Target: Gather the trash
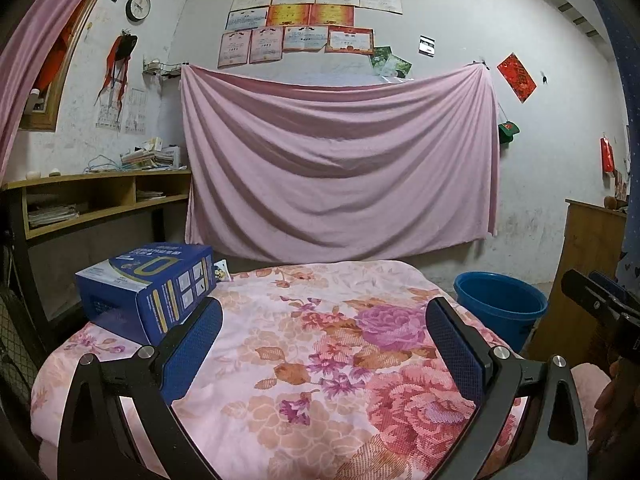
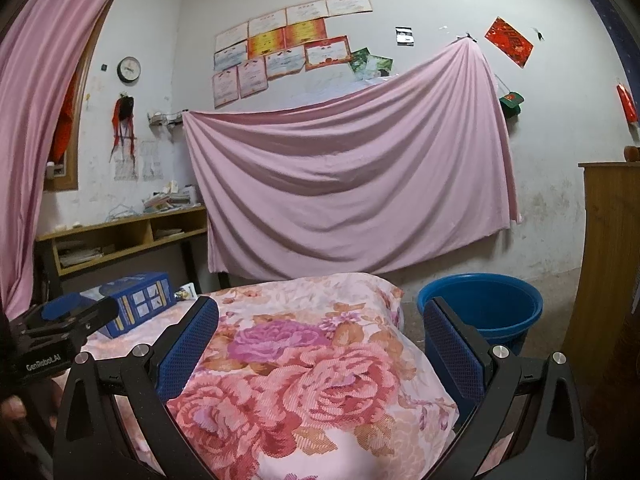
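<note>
Hovering with both the left gripper and right gripper spread wide and empty, we have collected nothing yet (seemingly): the blue box sits on the floral bed, well left of the blue bucket.

The small packet behind the blue box is mostly hidden, possibly a wrapper.
</note>
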`<state>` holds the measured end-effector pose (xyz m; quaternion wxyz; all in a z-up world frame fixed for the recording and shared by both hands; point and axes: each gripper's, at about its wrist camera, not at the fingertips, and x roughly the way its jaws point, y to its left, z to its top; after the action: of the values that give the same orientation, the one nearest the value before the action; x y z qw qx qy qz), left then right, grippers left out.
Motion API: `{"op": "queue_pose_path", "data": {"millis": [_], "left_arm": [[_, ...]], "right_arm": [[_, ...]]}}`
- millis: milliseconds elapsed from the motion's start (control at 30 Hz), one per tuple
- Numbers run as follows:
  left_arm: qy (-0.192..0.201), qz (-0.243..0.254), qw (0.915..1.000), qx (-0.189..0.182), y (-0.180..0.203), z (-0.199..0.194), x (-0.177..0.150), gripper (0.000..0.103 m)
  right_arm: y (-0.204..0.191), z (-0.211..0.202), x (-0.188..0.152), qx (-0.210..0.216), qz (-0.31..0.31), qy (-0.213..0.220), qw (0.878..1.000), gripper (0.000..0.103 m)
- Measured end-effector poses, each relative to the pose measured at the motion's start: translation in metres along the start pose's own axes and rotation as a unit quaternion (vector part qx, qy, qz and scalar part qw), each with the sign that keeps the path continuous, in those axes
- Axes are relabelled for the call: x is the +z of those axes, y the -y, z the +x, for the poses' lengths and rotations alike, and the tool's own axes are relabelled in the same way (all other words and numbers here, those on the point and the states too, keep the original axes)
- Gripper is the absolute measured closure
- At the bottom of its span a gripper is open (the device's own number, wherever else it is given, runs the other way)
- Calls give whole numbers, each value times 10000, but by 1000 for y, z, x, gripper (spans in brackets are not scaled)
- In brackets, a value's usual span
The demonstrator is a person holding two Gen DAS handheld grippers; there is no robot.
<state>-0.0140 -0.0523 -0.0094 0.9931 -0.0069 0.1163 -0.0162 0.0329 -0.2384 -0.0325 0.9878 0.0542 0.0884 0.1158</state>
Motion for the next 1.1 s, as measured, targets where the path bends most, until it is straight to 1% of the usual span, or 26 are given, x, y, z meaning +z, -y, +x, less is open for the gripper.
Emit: {"op": "queue_pose_path", "data": {"millis": [467, 1100], "left_arm": [[-16, 21, 10000, -23, 1, 2, -1, 3], [-12, 32, 10000, -32, 1, 1, -2, 3]], "right_arm": [[-6, 1, -2, 28, -15, -21, 10000, 0], [-4, 3, -3, 69, -12, -88, 9999, 0]]}}
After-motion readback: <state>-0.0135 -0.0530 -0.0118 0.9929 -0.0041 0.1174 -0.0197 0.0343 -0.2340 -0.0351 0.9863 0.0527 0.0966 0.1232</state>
